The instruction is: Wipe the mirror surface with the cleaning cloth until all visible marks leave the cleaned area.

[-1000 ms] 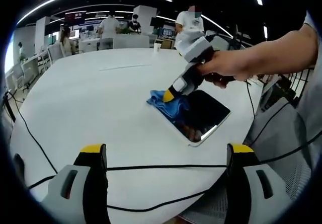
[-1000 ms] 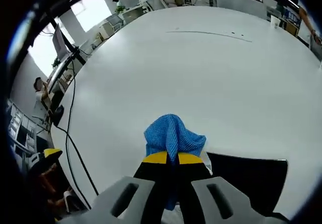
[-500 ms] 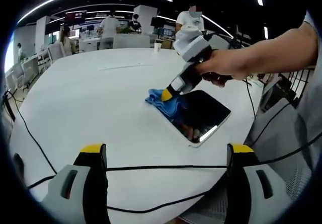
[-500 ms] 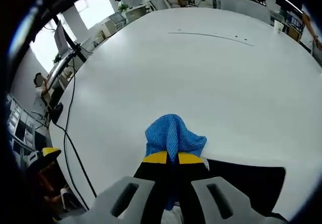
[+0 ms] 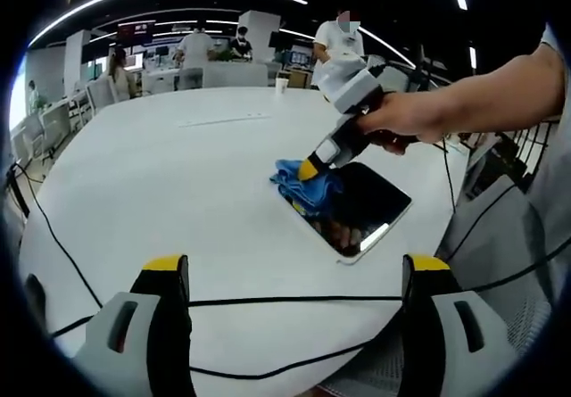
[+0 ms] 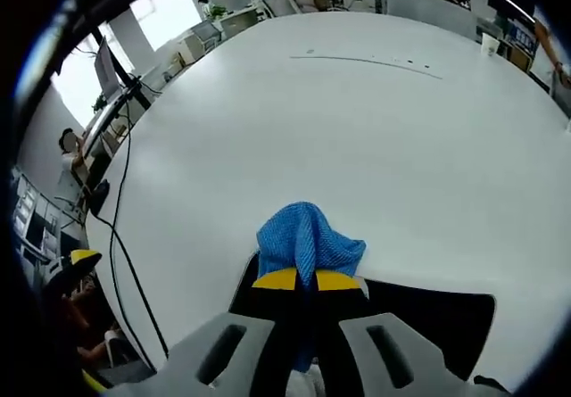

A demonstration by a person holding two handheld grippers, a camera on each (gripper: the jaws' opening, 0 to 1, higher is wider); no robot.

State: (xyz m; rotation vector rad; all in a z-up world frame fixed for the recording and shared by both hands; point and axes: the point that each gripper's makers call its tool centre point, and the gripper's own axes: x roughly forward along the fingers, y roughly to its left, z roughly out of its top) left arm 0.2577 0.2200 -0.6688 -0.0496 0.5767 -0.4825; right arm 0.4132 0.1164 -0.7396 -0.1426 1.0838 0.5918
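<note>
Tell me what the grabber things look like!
Each gripper has grey jaws with black inner pads and yellow tips: the left gripper and the right gripper. The right one has a pale grey body with a black cable trailing from it.

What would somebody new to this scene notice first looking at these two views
The bright blue cleaning cloth stands out most, pinched between the shut jaws of the right gripper and pressed on one end of the dark mirror. The mirror lies flat near the edge of a big white table. In the left gripper view, the left gripper waits wide open in the foreground, with a black cable running across between its jaws.
</note>
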